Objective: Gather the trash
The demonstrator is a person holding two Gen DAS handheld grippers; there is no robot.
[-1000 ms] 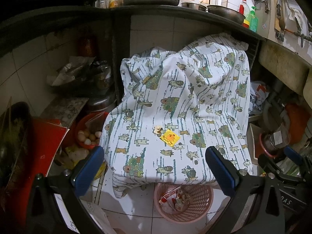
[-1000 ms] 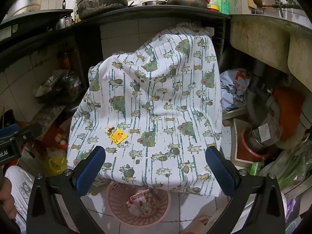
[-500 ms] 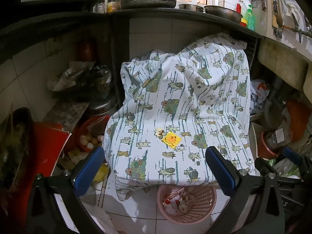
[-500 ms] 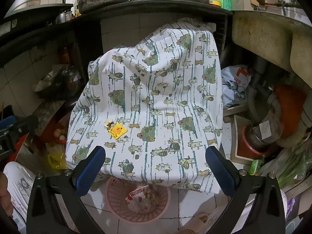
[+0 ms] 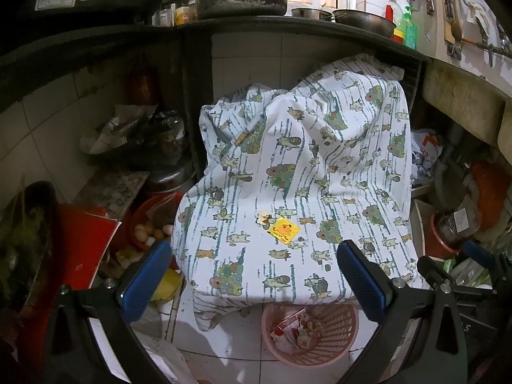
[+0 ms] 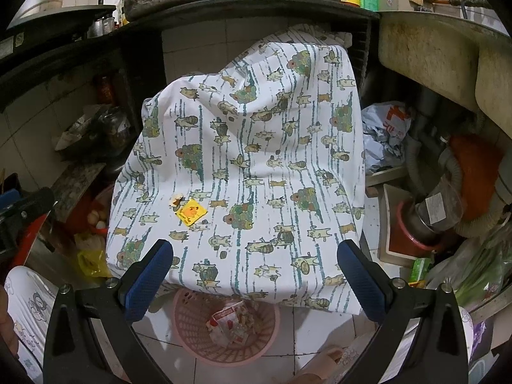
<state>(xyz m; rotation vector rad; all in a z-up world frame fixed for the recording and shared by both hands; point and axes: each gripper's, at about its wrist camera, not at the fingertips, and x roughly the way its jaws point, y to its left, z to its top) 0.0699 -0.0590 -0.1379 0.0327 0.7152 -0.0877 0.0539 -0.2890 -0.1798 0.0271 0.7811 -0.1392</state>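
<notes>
- Both the left hand-held gripper (image 5: 254,275) and the right hand-held gripper (image 6: 255,275) hang wide open and empty; over the last second they have drawn back slightly, so no pickup has begun.
- Yellow wrapper (image 5: 284,229) lies flat on the patterned cloth (image 5: 320,166), mid-near, beside a small pale scrap (image 5: 264,218).
- Pink basket (image 5: 339,348) sits on the floor below the cloth's near edge, already holding crumpled packets.
</notes>
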